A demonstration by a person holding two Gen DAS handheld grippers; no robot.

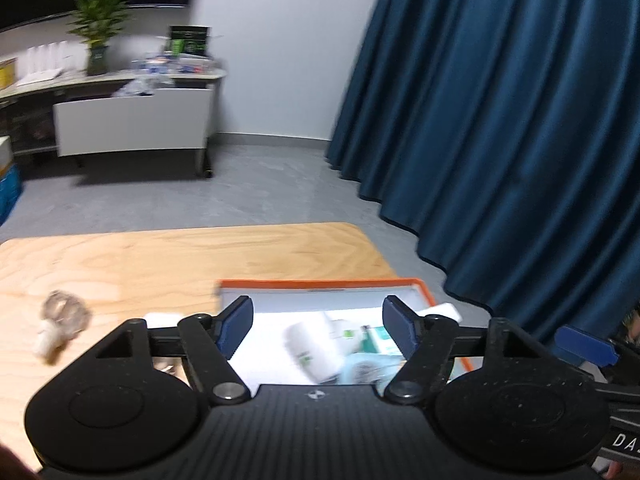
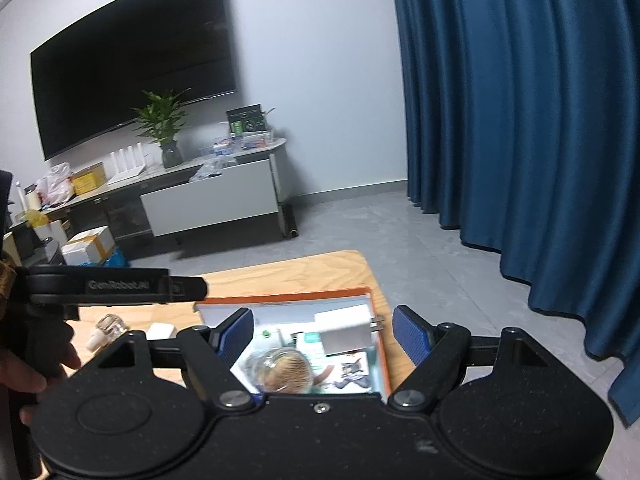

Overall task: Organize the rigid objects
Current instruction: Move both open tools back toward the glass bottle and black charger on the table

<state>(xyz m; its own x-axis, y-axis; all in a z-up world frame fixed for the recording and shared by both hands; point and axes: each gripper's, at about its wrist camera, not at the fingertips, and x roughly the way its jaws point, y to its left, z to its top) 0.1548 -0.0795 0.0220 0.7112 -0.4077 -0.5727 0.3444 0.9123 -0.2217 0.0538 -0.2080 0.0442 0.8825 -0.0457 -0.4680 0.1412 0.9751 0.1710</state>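
Observation:
An orange-rimmed white tray (image 1: pixel 320 283) sits at the right end of a wooden table (image 1: pixel 160 264). It holds a white bottle (image 1: pixel 310 350), small boxes and a light blue item. My left gripper (image 1: pixel 318 326) is open and empty, above the tray. On the table to the left lie a clear glass piece with a white cap (image 1: pixel 60 320) and a small white box (image 1: pixel 162 319). In the right wrist view the tray (image 2: pixel 280 300) holds a jar with a brown top (image 2: pixel 286 372) and a white box (image 2: pixel 344 326). My right gripper (image 2: pixel 324 338) is open and empty above it.
A blue curtain (image 1: pixel 500 140) hangs to the right. A white cabinet (image 2: pixel 208 204) with a plant (image 2: pixel 162 124) and clutter stands at the far wall under a black screen (image 2: pixel 132 60). The left gripper's body (image 2: pixel 116 284) shows at the left of the right wrist view.

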